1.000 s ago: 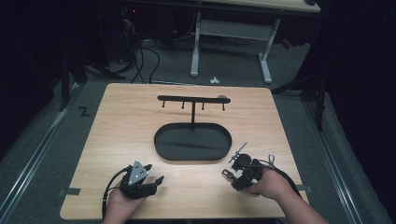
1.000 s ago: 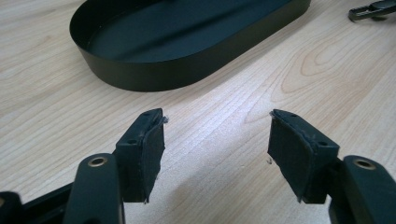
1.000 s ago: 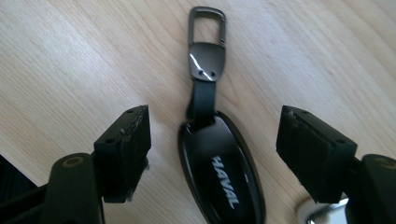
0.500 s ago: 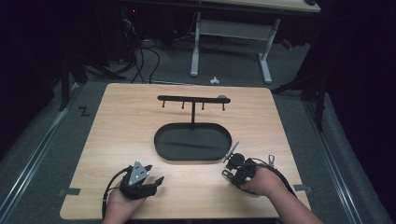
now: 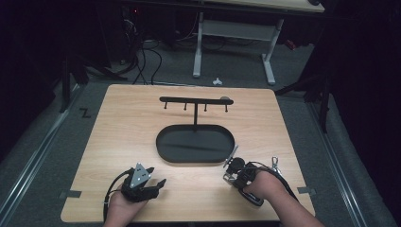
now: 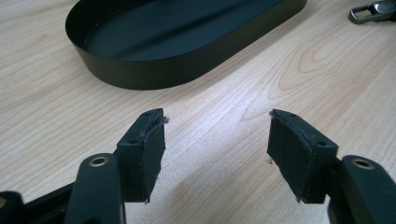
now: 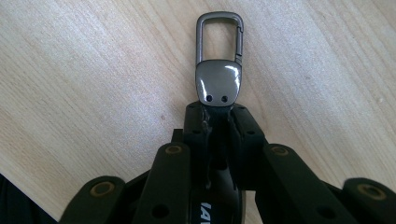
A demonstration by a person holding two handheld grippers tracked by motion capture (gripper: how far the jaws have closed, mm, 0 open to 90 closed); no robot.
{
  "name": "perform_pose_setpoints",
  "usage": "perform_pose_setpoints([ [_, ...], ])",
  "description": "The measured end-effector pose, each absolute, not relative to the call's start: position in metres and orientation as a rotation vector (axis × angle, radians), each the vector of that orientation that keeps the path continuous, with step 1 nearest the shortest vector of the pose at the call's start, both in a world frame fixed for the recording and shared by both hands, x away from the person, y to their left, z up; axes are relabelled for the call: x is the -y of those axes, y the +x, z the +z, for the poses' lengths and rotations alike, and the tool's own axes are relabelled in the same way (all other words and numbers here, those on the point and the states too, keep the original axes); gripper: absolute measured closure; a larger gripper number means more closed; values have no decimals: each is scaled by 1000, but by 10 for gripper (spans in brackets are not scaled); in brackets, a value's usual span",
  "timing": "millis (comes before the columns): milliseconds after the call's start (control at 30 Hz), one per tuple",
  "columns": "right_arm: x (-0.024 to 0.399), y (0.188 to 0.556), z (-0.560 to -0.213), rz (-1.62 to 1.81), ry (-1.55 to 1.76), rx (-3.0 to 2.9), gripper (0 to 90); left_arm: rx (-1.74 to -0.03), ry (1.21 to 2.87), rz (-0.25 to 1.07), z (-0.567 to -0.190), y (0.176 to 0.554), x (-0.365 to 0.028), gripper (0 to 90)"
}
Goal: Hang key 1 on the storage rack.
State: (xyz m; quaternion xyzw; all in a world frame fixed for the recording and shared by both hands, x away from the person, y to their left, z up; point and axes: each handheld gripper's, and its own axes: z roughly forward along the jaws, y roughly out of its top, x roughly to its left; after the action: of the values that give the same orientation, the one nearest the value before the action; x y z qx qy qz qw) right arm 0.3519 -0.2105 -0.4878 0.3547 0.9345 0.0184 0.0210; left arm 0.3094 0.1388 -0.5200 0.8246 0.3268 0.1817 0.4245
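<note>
Here we start with the wooden table (image 5: pixel 142 118), on whose middle stands a black oval tray (image 5: pixel 165 142) with a hook rack (image 5: pixel 195 100) rising from its far rim. At the near right edge, our right gripper (image 7: pixel 218 112) has its jaws nearly together, clenched on the strap end of a metal keychain clip (image 7: pixel 218 70); they have just been closing on it. The clip's carabiner loop sticks out beyond the pads, just over the wood, near and right of the tray. At the near left, our left gripper (image 6: pixel 215 140) rests low on the table, jaws spread wide and released, nothing between them. Compared with a second ago, the right gripper has narrowed from wide apart to this tight pinch; the left one has not shifted.
</note>
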Motion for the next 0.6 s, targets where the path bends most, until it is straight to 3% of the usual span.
perform_pose_setpoints([
  [600,214,348,-488,114,1114,-2861,802,-811,2040,473,-521,309,-140,356],
])
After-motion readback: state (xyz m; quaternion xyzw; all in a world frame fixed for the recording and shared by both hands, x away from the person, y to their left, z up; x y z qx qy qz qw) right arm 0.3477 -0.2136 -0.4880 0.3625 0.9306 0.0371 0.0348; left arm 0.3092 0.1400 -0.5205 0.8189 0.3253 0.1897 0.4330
